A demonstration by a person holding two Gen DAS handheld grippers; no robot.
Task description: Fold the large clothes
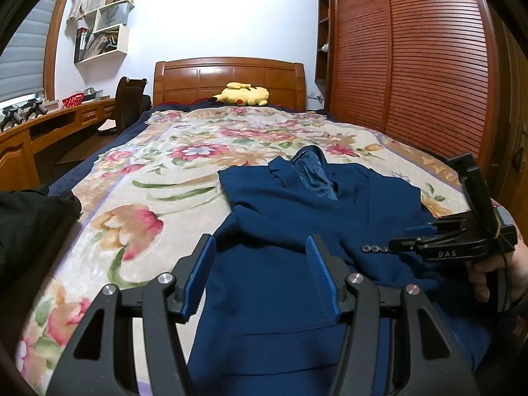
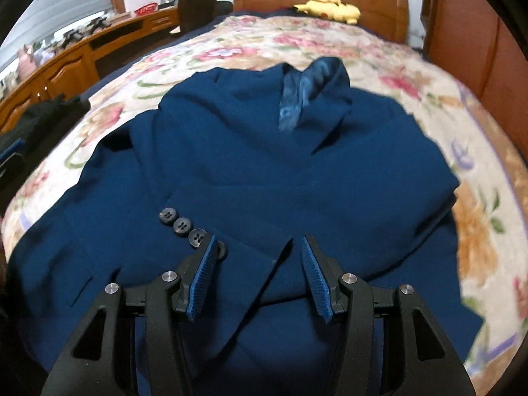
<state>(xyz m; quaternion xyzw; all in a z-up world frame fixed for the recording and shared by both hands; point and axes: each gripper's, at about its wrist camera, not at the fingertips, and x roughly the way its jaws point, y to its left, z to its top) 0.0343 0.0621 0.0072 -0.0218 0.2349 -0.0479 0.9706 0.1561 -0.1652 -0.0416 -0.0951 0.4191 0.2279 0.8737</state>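
the blue jacket (image 2: 264,171) lies face up on the floral bedspread (image 1: 158,165) near the foot edge of the bed, collar toward the headboard, so its long axis runs away from both tongs. the right gripper (image 2: 259,254) is nearer the work, jaws apart and empty over the buttoned sleeve cuff (image 2: 211,241) folded across the front (nothing pinched yet), while the left gripper (image 1: 260,264) hangs half-open and empty over the hem.

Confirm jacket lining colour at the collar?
Lighter patterned blue lining, against the plain navy jacket. Best in the right wrist view.
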